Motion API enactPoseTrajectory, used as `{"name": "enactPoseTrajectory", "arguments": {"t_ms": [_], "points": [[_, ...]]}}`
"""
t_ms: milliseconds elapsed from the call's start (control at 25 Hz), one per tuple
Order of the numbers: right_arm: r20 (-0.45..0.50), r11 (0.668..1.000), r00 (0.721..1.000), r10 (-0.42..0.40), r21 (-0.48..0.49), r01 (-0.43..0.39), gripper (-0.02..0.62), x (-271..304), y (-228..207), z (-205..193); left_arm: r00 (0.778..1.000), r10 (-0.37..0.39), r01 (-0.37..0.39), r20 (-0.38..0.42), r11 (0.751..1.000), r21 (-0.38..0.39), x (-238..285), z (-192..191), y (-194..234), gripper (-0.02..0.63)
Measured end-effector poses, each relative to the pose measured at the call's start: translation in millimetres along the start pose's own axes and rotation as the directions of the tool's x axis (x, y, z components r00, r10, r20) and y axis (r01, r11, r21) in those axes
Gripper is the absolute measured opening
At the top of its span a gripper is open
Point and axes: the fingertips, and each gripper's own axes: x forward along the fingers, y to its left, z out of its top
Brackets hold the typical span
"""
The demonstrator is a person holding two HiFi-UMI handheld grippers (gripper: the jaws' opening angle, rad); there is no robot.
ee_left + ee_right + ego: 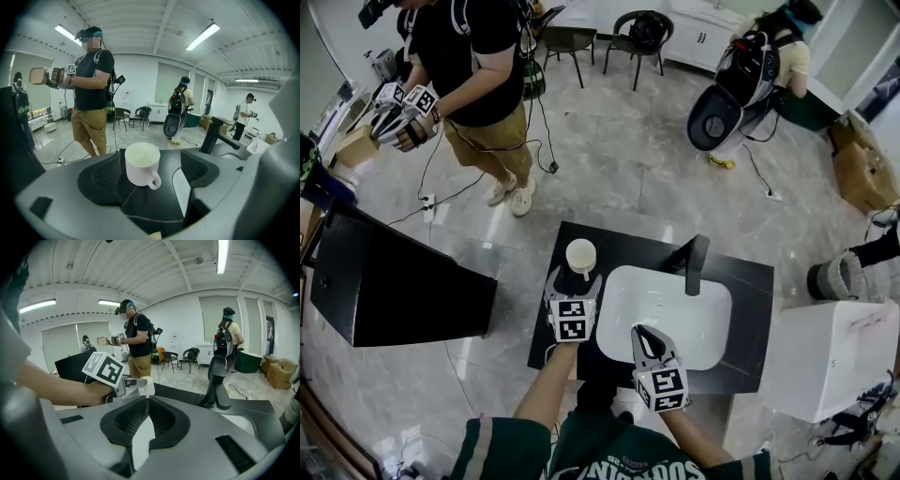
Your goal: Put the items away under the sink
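A white mug (580, 255) stands upright on the black countertop (750, 319), to the left of the white basin (675, 281). My left gripper (574, 279) reaches at it from the near side. In the left gripper view the mug (140, 164), handle toward the camera, sits between the wide-open jaws of the left gripper (154, 174), and neither pad touches it. My right gripper (640, 332) hovers over the basin's near left rim. Its jaws are shut on nothing, tips together, in the right gripper view (147, 397), where the mug (147, 385) shows just behind my left hand.
A black faucet (696, 262) rises at the basin's far edge. A black cabinet (384, 291) stands on the left, a white box-shaped unit (834, 356) on the right. One person (478, 66) with grippers stands beyond the counter, another (759, 66) crouches farther off; cables cross the floor.
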Motion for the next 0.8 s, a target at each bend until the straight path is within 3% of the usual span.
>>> {"name": "enactPoseTrajectory", "arguments": {"t_ms": [360,560,800], "points": [[-0.076,1.0,0.997,0.002,-0.016,-0.003,0.044,-0.1,-5.6,-17.1,0.998,0.048,-0.05,-0.049,0.998,-0.04,51.0,-14.7,32.4,0.417],[-0.097,1.0,0.995,-0.015,0.008,0.015,0.044,-2.7,-16.0,-25.5,0.994,0.047,-0.051,-0.095,0.998,-0.031,72.5,-25.9,29.6,0.419],[-0.115,0.999,0.993,-0.03,0.013,0.031,0.044,-9.9,-29.7,-40.5,0.993,0.07,-0.069,-0.092,0.998,0.007,79.2,-28.1,24.3,0.419]]}}
